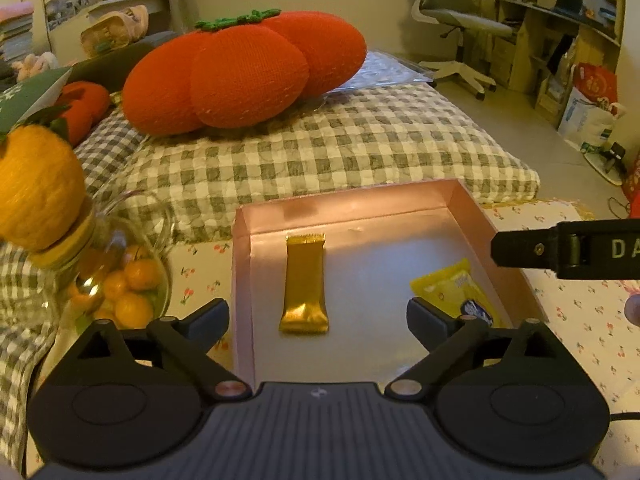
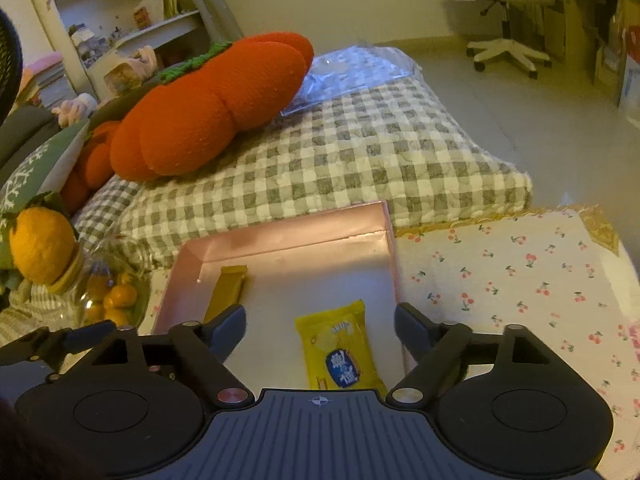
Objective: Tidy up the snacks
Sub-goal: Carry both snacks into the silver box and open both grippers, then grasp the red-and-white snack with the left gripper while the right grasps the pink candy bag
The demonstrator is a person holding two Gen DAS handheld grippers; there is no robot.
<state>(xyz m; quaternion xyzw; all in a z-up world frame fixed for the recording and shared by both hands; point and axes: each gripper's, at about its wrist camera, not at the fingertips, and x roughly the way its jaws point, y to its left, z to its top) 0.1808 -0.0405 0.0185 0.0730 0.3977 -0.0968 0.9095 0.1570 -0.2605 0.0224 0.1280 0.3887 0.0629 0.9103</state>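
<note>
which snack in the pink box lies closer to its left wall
The gold bar, lying lengthwise near the left wall of the pink box; the yellow packet lies toward the right wall.

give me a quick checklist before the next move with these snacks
1. Left tool open and empty: ok.
2. Right tool open and empty: ok.
3. Gold bar lying flat inside the pink box: ok.
4. Yellow packet inside the box, apart from the gold bar: ok.
5. More snacks waiting outside the box: cannot tell, none in view.
6. Glass jar of oranges left of the box, clear of both tools: ok.
</note>
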